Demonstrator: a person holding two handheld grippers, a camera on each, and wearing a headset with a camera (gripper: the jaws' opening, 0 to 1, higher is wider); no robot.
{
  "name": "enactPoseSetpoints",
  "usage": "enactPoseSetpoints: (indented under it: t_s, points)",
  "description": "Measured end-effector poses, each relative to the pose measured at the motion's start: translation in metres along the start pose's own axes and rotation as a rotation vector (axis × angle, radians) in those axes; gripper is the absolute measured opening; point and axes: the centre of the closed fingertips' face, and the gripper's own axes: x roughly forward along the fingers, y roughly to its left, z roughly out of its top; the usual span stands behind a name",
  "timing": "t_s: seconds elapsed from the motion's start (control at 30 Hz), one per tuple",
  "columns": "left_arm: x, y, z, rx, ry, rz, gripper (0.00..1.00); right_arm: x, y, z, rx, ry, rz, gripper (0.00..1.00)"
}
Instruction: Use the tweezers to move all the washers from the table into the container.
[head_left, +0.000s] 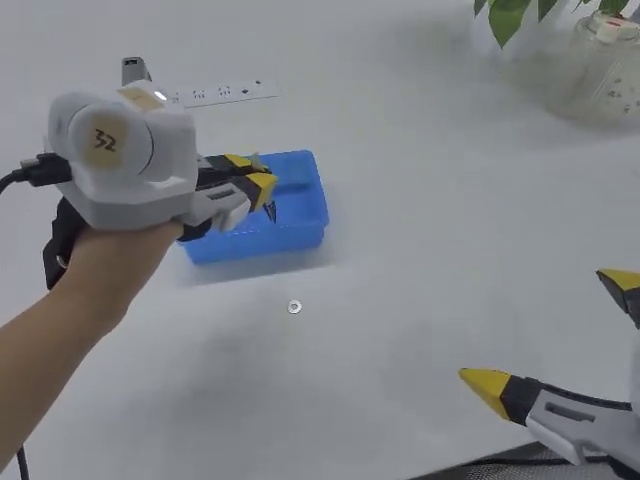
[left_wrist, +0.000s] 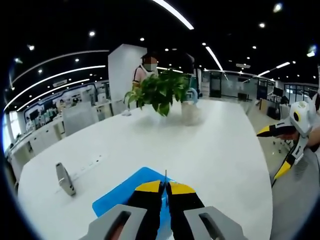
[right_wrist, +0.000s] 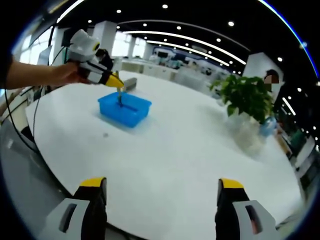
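Note:
A blue container (head_left: 300, 200) stands on the white table. My left gripper (head_left: 264, 186) hovers over it, shut on thin tweezers (head_left: 270, 210) whose tips point down into the container. In the left gripper view the jaws (left_wrist: 166, 186) are pressed together on the tweezers (left_wrist: 165, 176) above the blue container (left_wrist: 112, 202). One small washer (head_left: 294, 307) lies on the table in front of the container. My right gripper (head_left: 545, 330) is wide open at the near right edge, holding nothing. The right gripper view (right_wrist: 161, 183) shows the container (right_wrist: 125, 111), the left gripper (right_wrist: 107, 77) and the washer (right_wrist: 105, 134).
A white power strip (head_left: 215, 94) and a small metal piece (head_left: 135, 70) lie behind the container. A plant (head_left: 530, 15) and a glass jar (head_left: 600, 70) stand at the far right. A black cable (head_left: 25, 175) runs off the left gripper. The table edge is near the right gripper.

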Motion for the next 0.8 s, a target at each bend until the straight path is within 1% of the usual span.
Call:
enactPoseSetpoints:
  t_s: [0.07, 0.13, 0.23, 0.33, 0.43, 0.5, 0.63, 0.8]
  points:
    - [-0.005, -0.005, 0.003, -0.001, -0.007, -0.001, 0.01, 0.000, 0.001, 0.000, 0.010, -0.003, 0.008, 0.91]
    - [-0.010, -0.011, 0.007, 0.002, -0.015, -0.005, 0.01, 0.000, 0.004, 0.001, 0.024, -0.006, 0.028, 0.94]
    - [-0.014, -0.018, 0.011, 0.007, -0.022, -0.009, 0.01, 0.000, 0.004, -0.001, 0.025, 0.000, 0.035, 0.95]
    - [-0.017, -0.022, 0.012, 0.005, -0.027, -0.013, 0.01, 0.000, 0.005, -0.001, 0.022, 0.004, 0.039, 0.95]
    - [-0.020, -0.028, 0.012, -0.002, -0.027, -0.022, 0.01, 0.001, 0.004, -0.002, 0.018, 0.006, 0.035, 0.94]
    - [-0.022, -0.032, 0.010, -0.004, -0.026, -0.025, 0.01, 0.001, 0.005, -0.002, 0.017, 0.009, 0.035, 0.94]
    - [-0.020, -0.039, 0.000, -0.007, -0.005, -0.039, 0.01, 0.001, 0.005, -0.003, 0.009, 0.015, 0.034, 0.93]
    - [-0.018, -0.046, -0.010, -0.019, 0.011, -0.048, 0.01, 0.001, 0.005, -0.003, 0.007, 0.016, 0.030, 0.92]
